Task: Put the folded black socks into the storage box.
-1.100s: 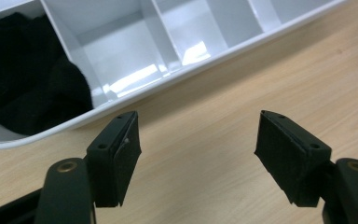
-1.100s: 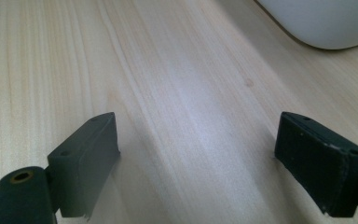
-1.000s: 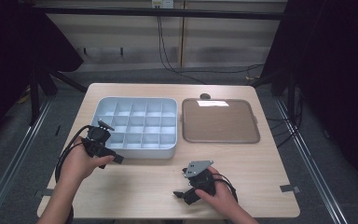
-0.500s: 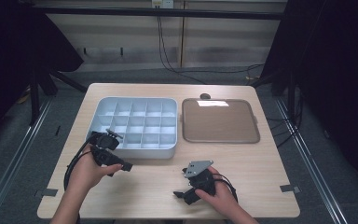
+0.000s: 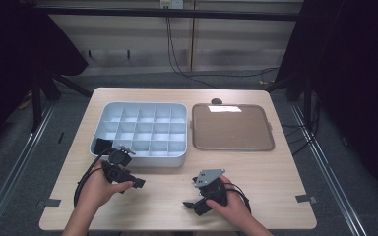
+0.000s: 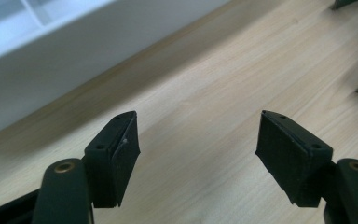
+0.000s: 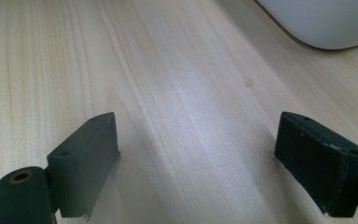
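So the thing that matters here is the compartment tray (image 5: 140,130) sitting up and slightly right of the left claw (image 5: 137,183), basically just past it toward the far side of the worktop (image 5: 275,172). There's a small dark item (image 5: 102,145) in the tray's near-left cell, and that's the closest thing to either claw, so I'd guess that cell is where the work is. The left claw is way nearer to it than the right claw (image 5: 191,205), which sits low near the front edge, well apart from the tray. In the left gripper view the left claw (image 6: 198,158) is spread wide with nothing between the jaws, just bare wood, and the tray's pale wall (image 6: 74,56) runs diagonally across the upper left. Same deal in the right gripper view: the right claw (image 7: 196,163) is released and empty, with a rounded tray corner (image 7: 326,23) at top right. The tray's long axis runs left to right across the worktop, and the brown flat tray (image 5: 232,127) lies just beside it on the right. Plenty of open wood in front of both trays for moving around; my read is the near wall of the tray is the only thing the left claw has to clear, going up and over.
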Tool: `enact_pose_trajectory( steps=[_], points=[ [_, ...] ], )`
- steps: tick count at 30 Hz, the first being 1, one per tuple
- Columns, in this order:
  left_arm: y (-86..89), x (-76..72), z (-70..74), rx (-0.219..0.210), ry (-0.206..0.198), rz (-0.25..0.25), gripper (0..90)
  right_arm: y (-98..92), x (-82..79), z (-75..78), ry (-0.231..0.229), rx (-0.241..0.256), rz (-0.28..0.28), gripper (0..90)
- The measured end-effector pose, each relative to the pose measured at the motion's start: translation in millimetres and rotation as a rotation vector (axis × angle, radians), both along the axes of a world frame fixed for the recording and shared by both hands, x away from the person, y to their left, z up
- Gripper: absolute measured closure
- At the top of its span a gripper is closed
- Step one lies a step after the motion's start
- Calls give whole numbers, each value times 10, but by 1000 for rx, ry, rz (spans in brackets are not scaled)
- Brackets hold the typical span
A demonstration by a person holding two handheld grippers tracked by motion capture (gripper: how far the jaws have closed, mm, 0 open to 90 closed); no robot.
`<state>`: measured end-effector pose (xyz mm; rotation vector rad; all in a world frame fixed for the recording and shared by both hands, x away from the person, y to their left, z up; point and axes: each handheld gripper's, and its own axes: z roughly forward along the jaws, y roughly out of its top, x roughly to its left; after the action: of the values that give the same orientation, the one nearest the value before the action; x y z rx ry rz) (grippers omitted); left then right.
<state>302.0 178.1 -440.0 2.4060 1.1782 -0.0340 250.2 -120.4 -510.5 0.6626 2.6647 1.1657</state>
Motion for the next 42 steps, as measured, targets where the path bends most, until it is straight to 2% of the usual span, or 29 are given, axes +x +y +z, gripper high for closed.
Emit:
enact_pose_trajectory(
  steps=[2, 4, 6, 24, 27, 34, 38, 42],
  points=[
    [-22, -20, -50, 5, 6, -22, 291, 0, 0, 0, 0, 0, 0, 129],
    [-36, -31, -72, -5, 7, -22, 291, 0, 0, 0, 0, 0, 0, 129],
    [-53, -45, -110, -6, -1, -42, 290, 0, 0, 0, 0, 0, 0, 129],
    [-145, -147, -324, -20, -46, -118, 289, 0, 0, 0, 0, 0, 0, 129],
    [-160, -168, -353, -19, -72, -127, 289, 0, 0, 0, 0, 0, 0, 129],
    [-174, -198, -388, -26, -97, -144, 280, 0, 0, 0, 0, 0, 0, 129],
    [-179, -231, -407, -25, -129, -160, 264, 0, -1, 0, 1, 0, 0, 129],
    [-181, -258, -420, -31, -148, -145, 262, 0, -1, 0, 0, 0, 0, 128]
  ],
)
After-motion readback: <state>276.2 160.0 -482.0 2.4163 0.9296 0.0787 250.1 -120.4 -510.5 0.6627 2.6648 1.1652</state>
